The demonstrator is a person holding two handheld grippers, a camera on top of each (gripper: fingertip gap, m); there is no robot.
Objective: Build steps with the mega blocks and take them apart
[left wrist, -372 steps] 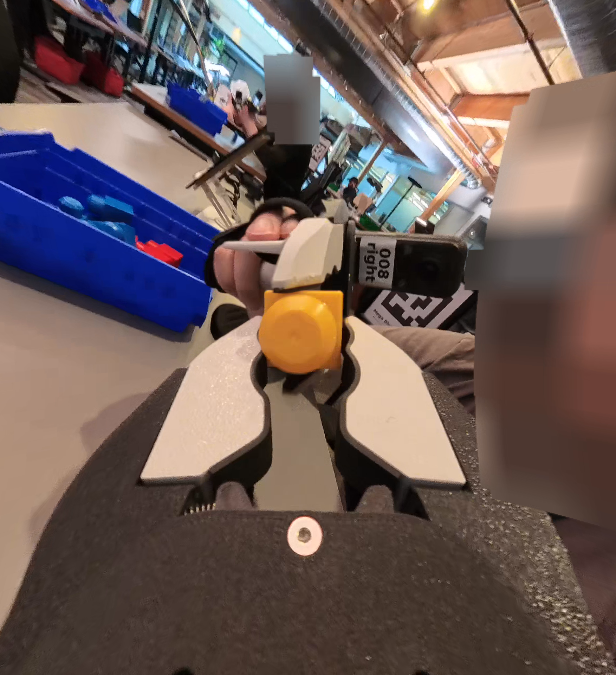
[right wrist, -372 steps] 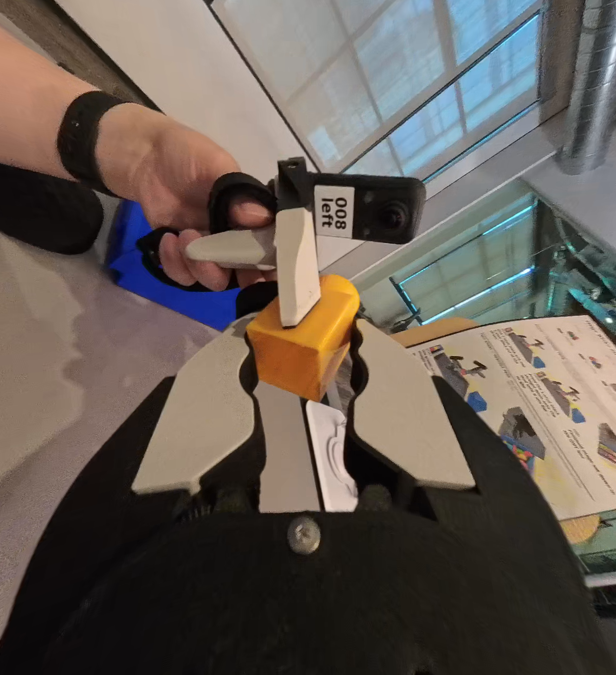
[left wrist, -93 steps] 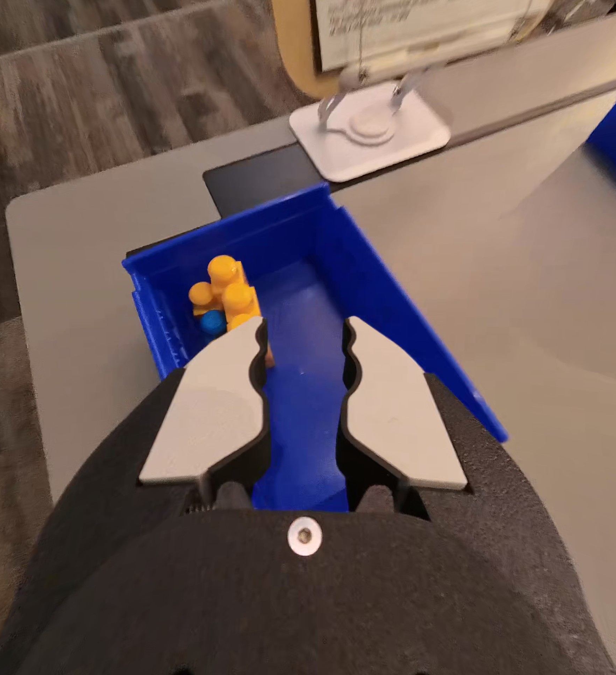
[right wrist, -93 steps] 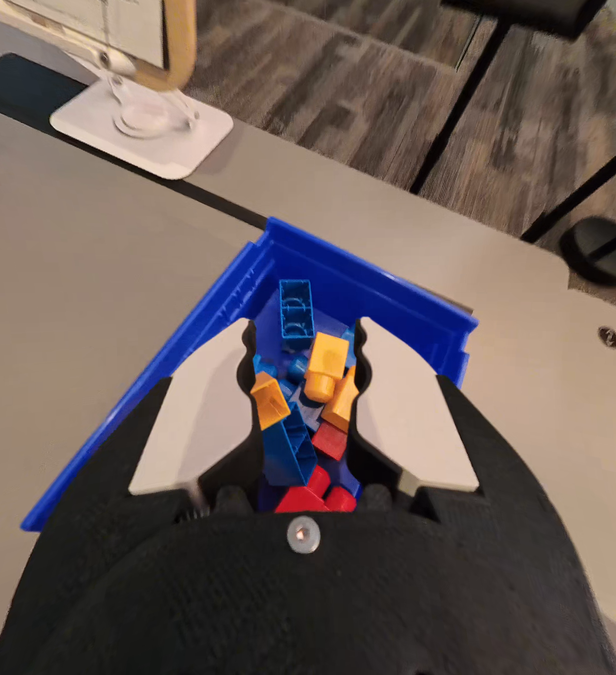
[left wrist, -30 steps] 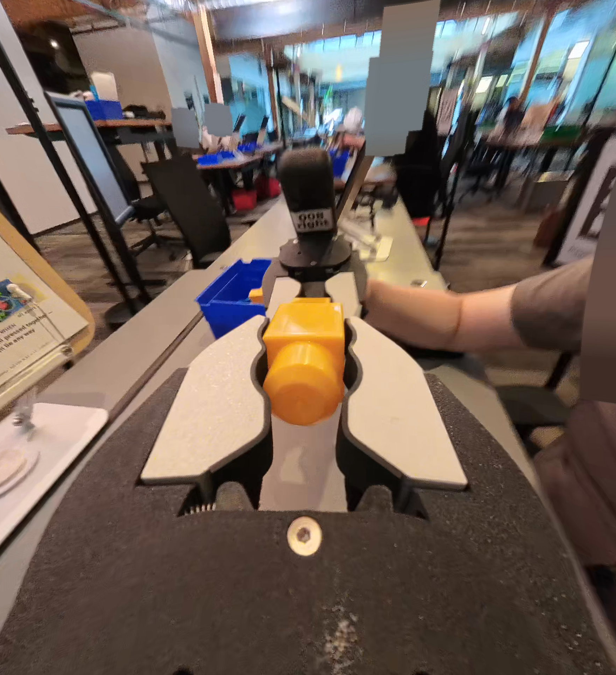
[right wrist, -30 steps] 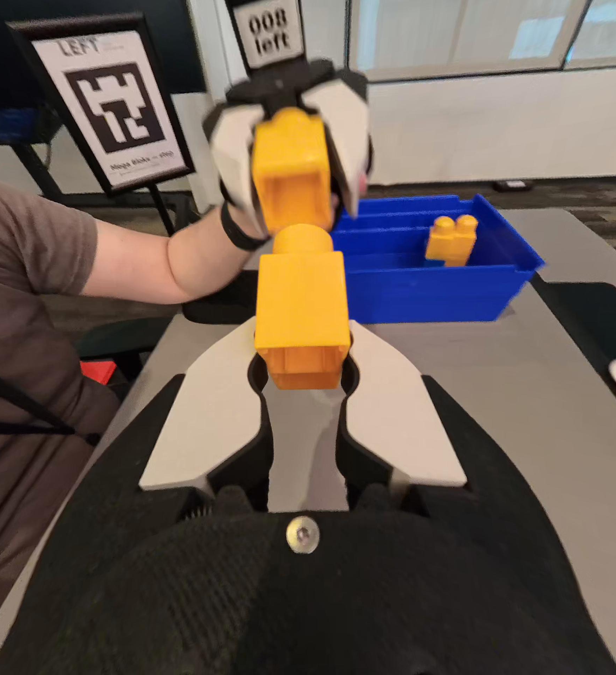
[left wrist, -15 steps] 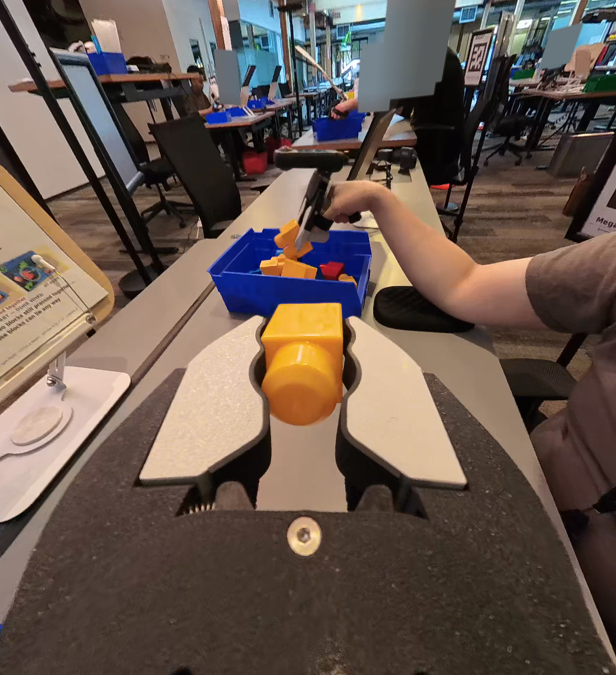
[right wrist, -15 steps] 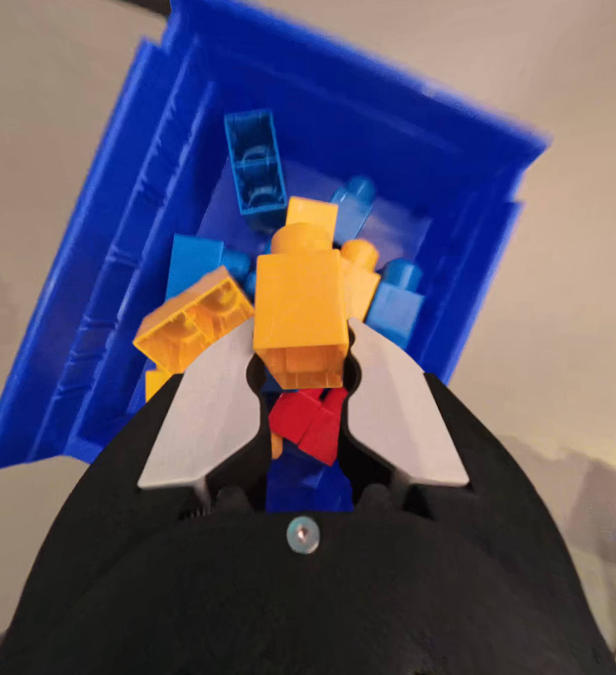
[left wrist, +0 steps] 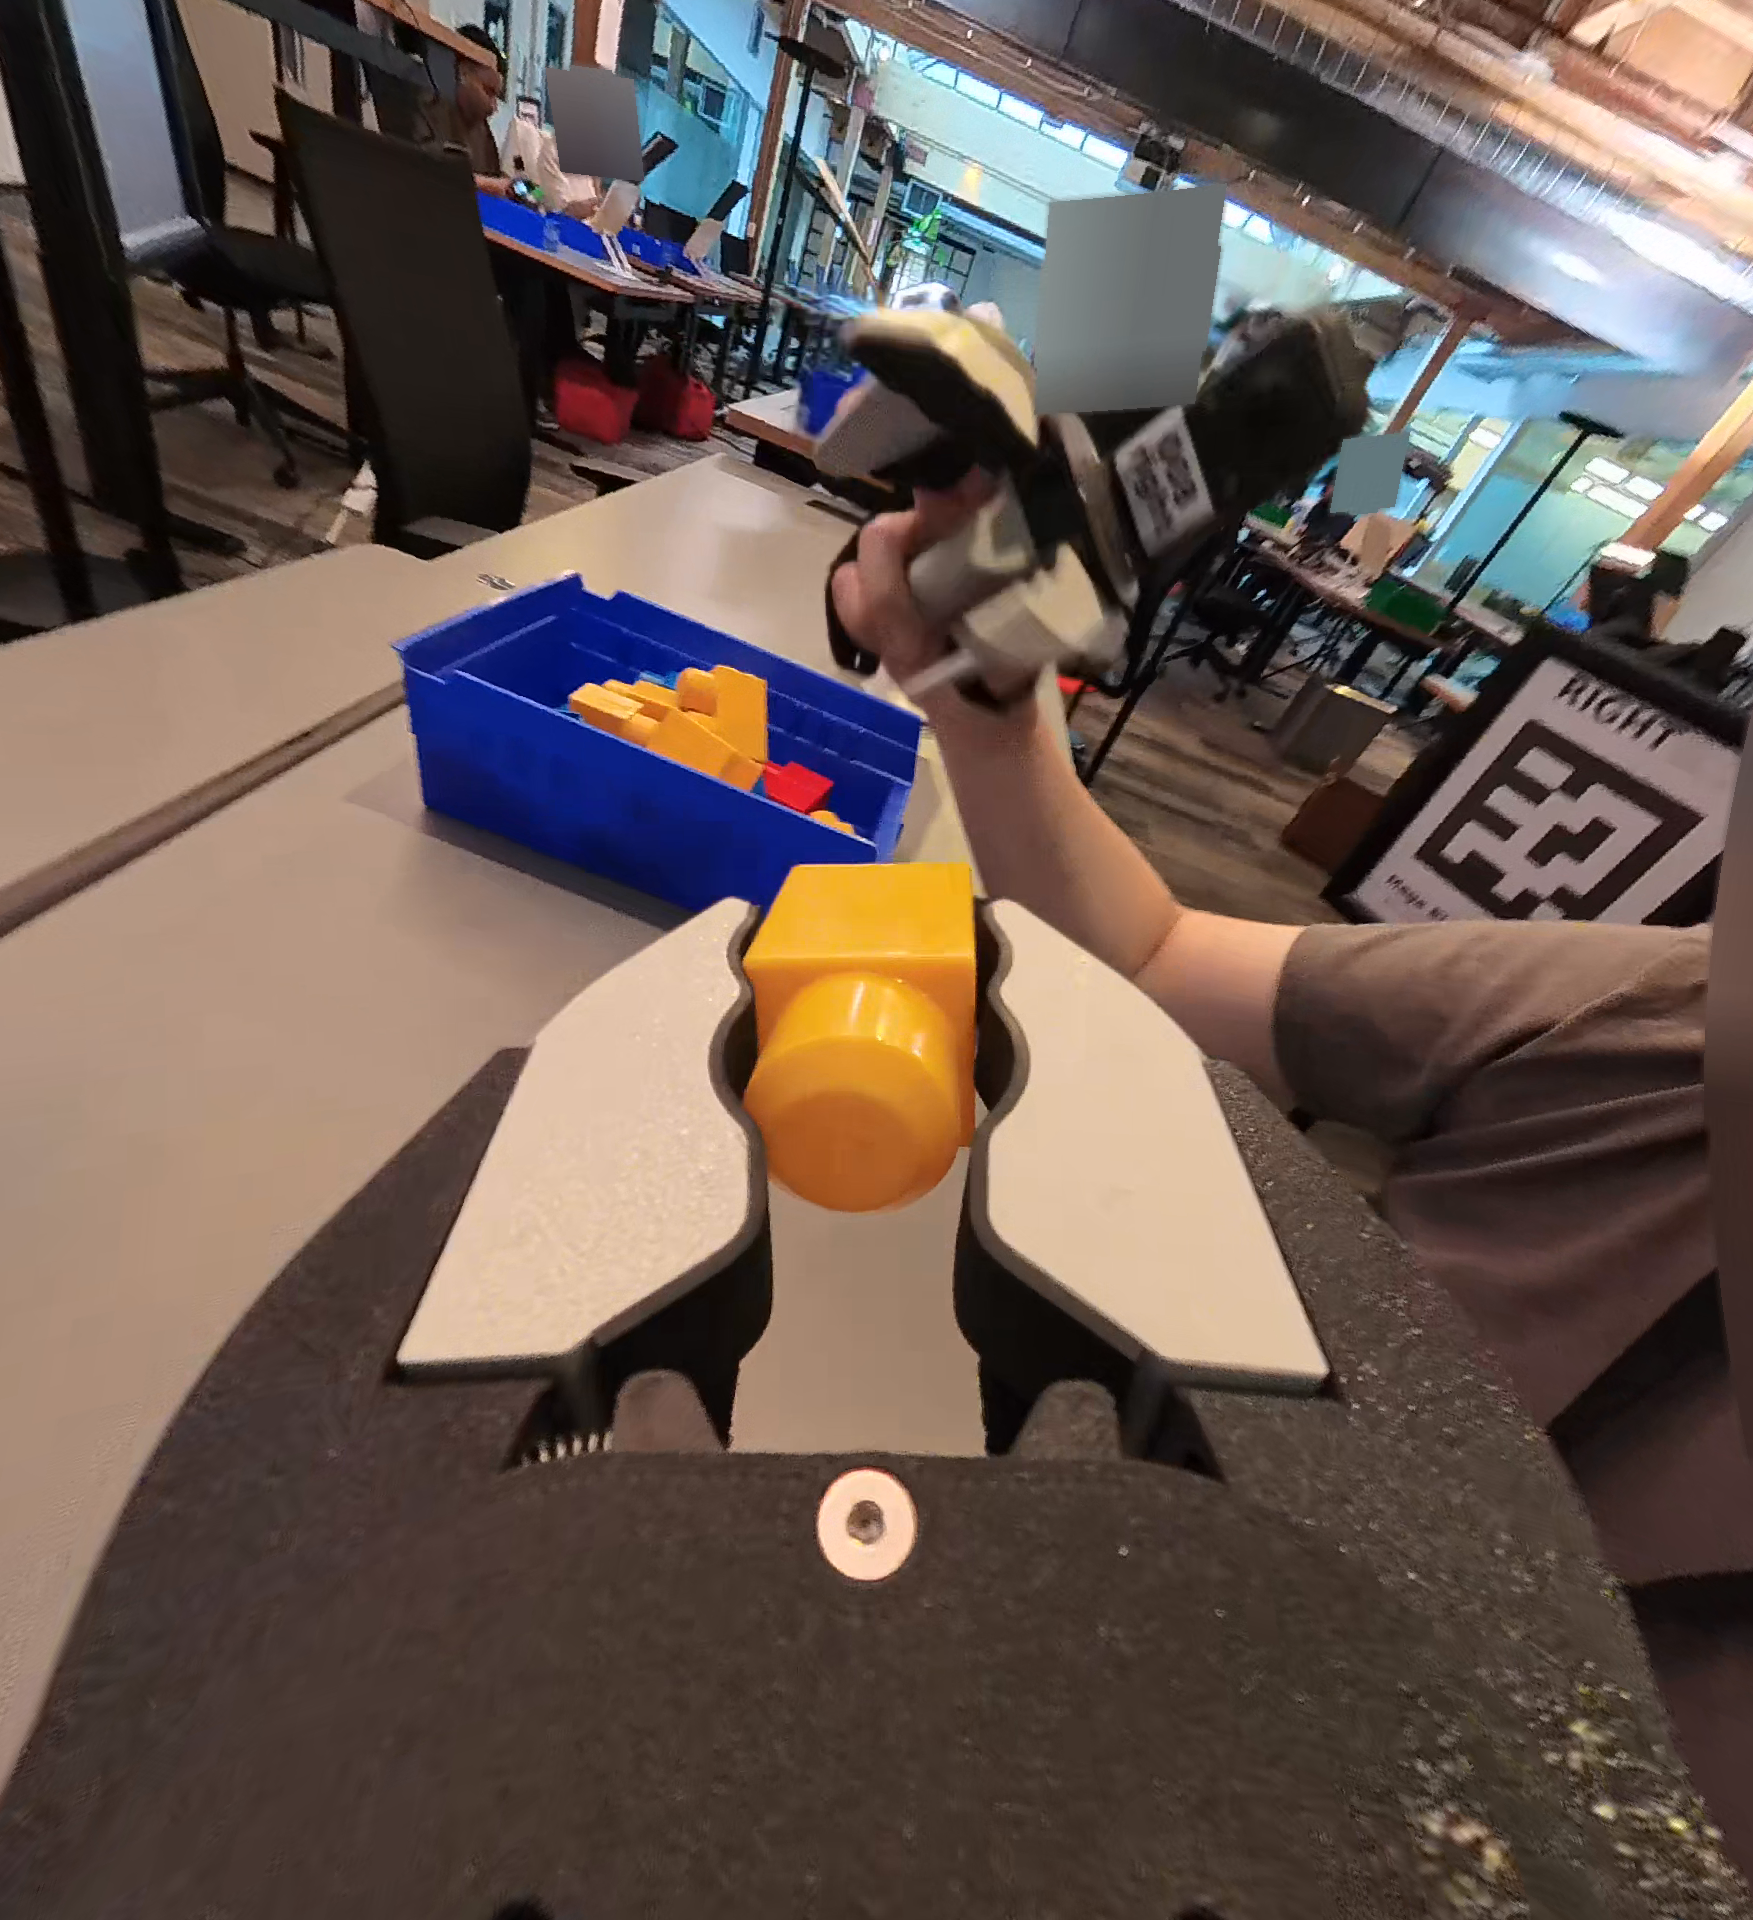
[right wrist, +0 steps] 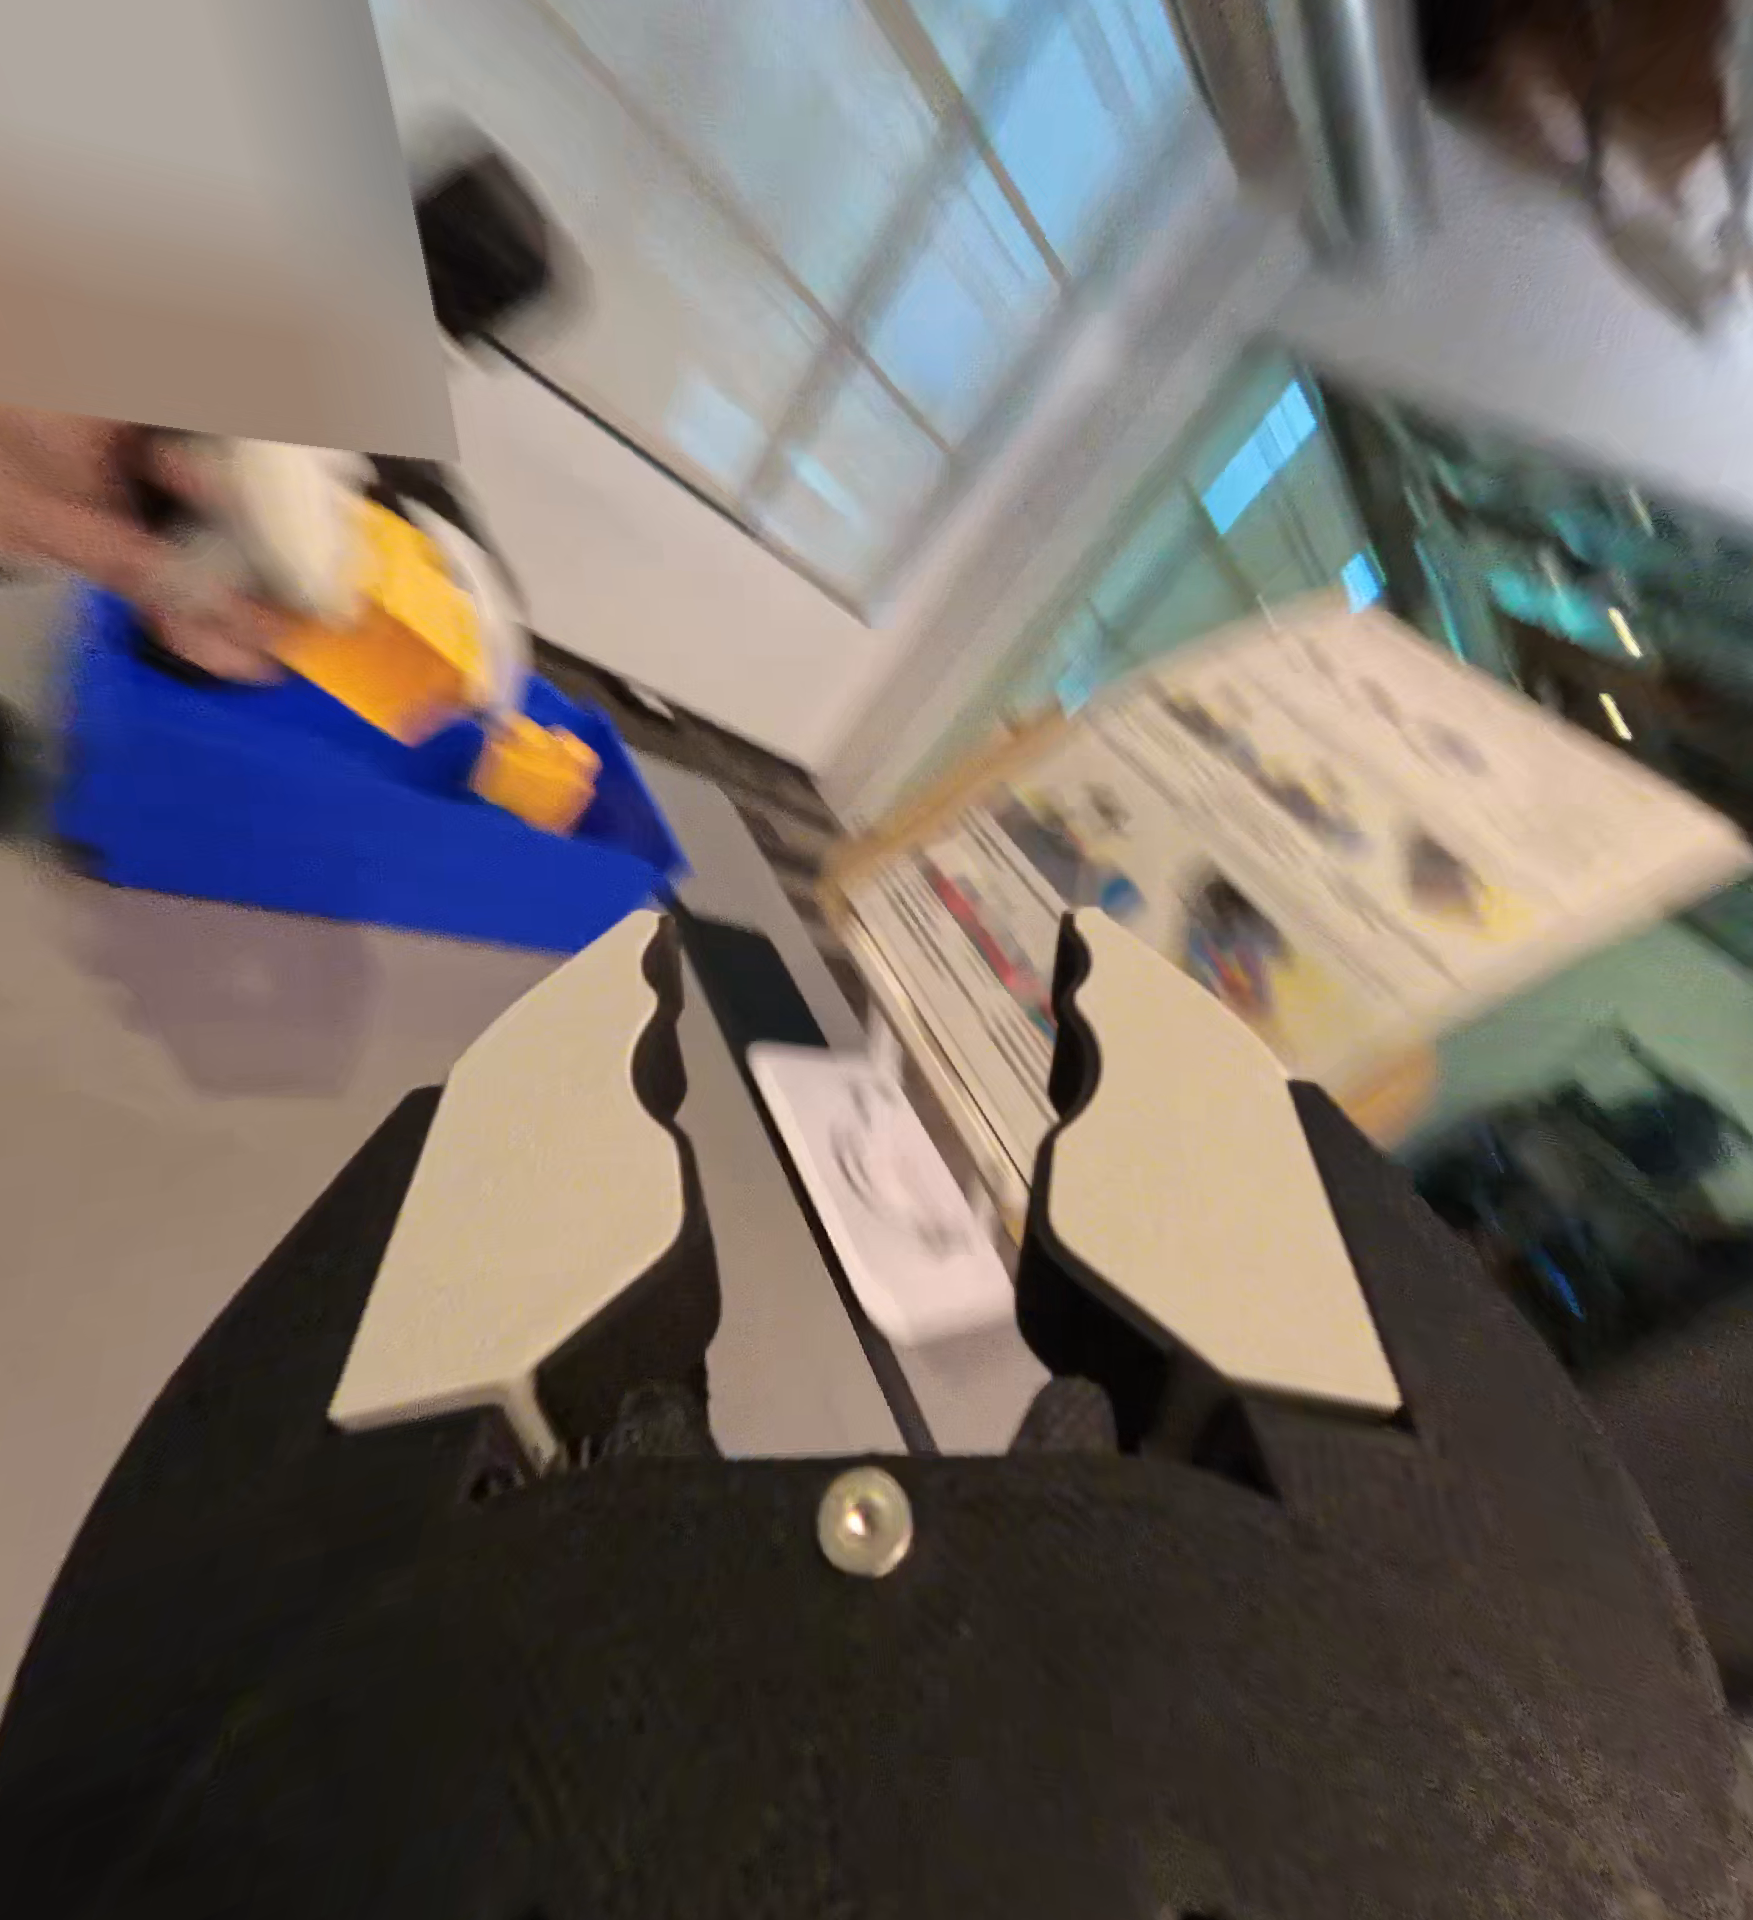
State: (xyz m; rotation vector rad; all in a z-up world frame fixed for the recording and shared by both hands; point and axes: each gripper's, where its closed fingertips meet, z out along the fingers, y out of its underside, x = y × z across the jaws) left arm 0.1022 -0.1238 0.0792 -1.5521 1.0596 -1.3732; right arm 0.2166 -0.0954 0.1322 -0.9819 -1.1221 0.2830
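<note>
My left gripper point(left wrist: 867, 914) is shut on a single-stud orange block point(left wrist: 861, 1039), stud towards the camera, held above the grey table point(left wrist: 176, 1018). A blue bin point(left wrist: 581, 800) beyond it holds orange, blue and red blocks. My right gripper point(left wrist: 939, 416) is raised in the air above and to the right of that bin. In the blurred right wrist view my right gripper point(right wrist: 861, 997) is open and empty. There the left gripper point(right wrist: 332, 561) holds its orange block point(right wrist: 384, 644) over a second blue bin point(right wrist: 332, 831) with an orange block point(right wrist: 534, 774) inside.
The person's forearm point(left wrist: 1080, 862) reaches across the table's right side. A board with a black-and-white marker point(left wrist: 1547, 821) stands at the right. An instruction board point(right wrist: 1319, 831) on a white base point(right wrist: 893, 1184) stands along the table's far edge.
My right gripper has let go of its orange block over the bin of mixed blocks, opened, and swung up and away. My left gripper still holds its orange block.
</note>
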